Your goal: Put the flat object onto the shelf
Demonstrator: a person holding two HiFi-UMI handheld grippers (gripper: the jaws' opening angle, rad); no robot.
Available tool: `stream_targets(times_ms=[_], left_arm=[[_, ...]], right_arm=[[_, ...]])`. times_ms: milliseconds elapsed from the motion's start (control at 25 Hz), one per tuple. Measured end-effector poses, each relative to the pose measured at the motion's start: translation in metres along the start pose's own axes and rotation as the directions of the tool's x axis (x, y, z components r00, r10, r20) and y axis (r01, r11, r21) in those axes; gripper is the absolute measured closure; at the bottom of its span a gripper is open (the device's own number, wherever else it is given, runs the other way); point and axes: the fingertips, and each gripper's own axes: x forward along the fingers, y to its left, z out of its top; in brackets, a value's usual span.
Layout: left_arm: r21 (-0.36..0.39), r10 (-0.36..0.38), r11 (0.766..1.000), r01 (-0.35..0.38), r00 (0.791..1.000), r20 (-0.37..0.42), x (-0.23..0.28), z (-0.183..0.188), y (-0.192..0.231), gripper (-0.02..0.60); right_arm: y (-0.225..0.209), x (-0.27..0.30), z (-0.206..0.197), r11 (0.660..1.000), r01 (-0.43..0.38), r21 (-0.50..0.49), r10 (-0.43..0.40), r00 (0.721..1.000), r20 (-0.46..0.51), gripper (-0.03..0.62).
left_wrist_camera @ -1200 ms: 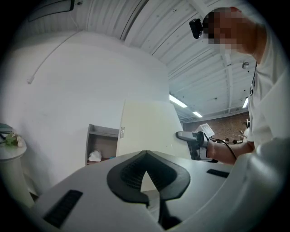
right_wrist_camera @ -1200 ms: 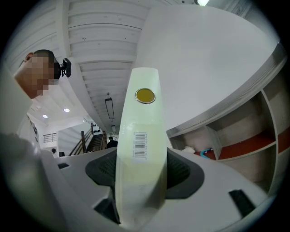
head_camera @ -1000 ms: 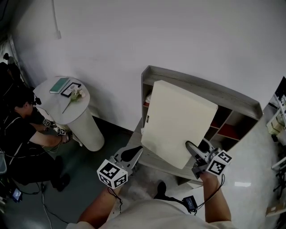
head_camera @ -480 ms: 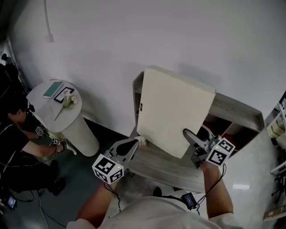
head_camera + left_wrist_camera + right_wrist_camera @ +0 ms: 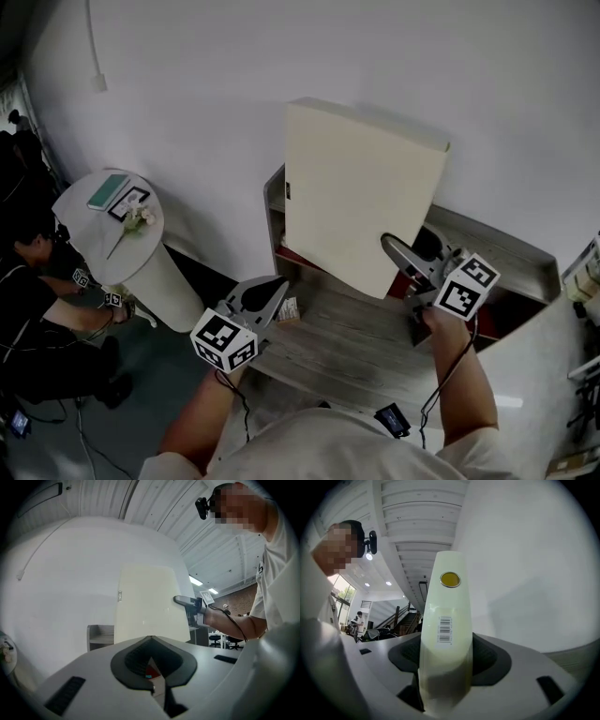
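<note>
The flat object (image 5: pixel 361 197) is a cream slab, standing almost upright above the grey wooden shelf unit (image 5: pixel 342 352). My right gripper (image 5: pixel 401 261) is shut on its lower right corner. In the right gripper view the slab (image 5: pixel 445 620) runs edge-on between the jaws (image 5: pixel 443 667), showing a barcode and a round yellow sticker. My left gripper (image 5: pixel 267 298) hovers low at the shelf's left front, apart from the slab, its jaws shut on nothing. The left gripper view shows the slab (image 5: pixel 150 604), the right gripper (image 5: pixel 190 603) and the shelf (image 5: pixel 98 637) beyond the jaws (image 5: pixel 151 639).
A white wall stands right behind the shelf. The shelf's cubbies have red insides (image 5: pixel 305 260). At the left is a round white table (image 5: pixel 150 253) with a book, a framed picture and flowers. A person in black (image 5: pixel 37 309) crouches on the floor beside it.
The right gripper has raised the flat object from in front of the shelf to above its top and tipped it upright. The left gripper has shifted slightly left.
</note>
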Motion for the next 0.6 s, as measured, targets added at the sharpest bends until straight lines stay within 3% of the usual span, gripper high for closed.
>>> stream_targets(times_ms=[320, 600], left_arm=[[0.039, 0.045, 0.998, -0.045, 0.999, 0.002, 0.044, 0.020, 0.028, 0.567], [0.037, 0.064, 0.997, -0.063, 0.998, -0.018, 0.077, 0.015, 0.048, 0.566]], right_arm=[[-0.053, 0.044, 0.038, 0.998, -0.057, -0.040, 0.059, 0.998, 0.035, 0.309], [-0.091, 0.078, 0.037, 0.994, -0.081, -0.071, 0.083, 0.996, 0.027, 0.307]])
